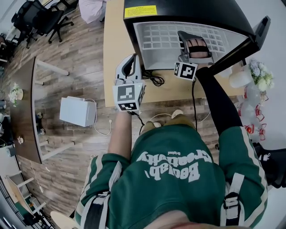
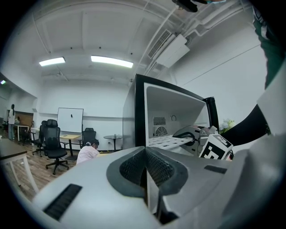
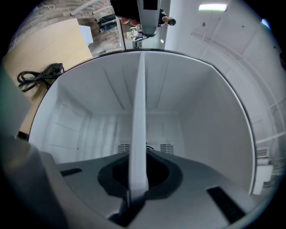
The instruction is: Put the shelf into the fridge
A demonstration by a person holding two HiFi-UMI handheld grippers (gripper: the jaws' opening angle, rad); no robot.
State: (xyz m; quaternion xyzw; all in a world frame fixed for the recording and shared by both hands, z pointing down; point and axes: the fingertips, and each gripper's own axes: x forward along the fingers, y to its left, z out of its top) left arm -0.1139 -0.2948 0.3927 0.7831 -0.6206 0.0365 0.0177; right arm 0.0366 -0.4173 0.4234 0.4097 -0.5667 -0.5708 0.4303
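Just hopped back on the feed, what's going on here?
A person is working at an open fridge that stands on a table. The right tool is shut on the front edge of the white shelf, which reaches level into the fridge's cavity. The left tool is shut on nothing and hangs over the table, in front of the fridge.

Fridge (image 1: 201, 11) stands open on the light wood desk (image 1: 114, 40), its door swung out to your right. A white grid shelf (image 1: 156, 40) lies flat in its mouth. Your right gripper (image 1: 191, 39) is at the shelf's front edge, your arm stretched out in a black sleeve. Your left gripper (image 1: 130, 60) hovers near the desk's front edge, just beside the shelf's left corner. A coiled black cable (image 1: 154, 79) lies on the desk between the two grippers. A white box (image 1: 77, 111) sits on the wood floor, left of the desk.
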